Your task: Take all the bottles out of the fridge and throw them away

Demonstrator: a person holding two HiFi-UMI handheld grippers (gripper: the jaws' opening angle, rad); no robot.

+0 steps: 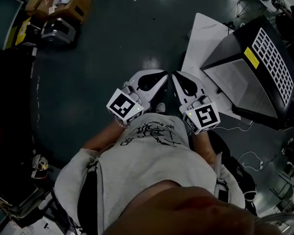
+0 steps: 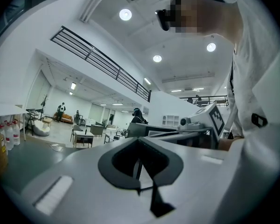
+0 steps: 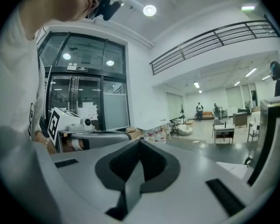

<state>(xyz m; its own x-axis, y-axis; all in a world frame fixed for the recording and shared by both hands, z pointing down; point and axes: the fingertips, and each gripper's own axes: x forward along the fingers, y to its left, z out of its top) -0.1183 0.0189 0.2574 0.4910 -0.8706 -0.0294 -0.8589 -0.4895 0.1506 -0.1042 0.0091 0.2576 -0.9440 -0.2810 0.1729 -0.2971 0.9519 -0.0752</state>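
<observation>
Dark floor [image 1: 122,38] is pretty cluttered: cardboard boxes [image 1: 63,1] piled at 11 o'clock, white sheet [image 1: 203,33] at 2 under a black cabinet [image 1: 245,72].

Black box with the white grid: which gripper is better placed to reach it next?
Probably the right. The right gripper is nearer the black box; the left gripper sits on the far side of it. Both are shut and empty, so neither is busy.
</observation>
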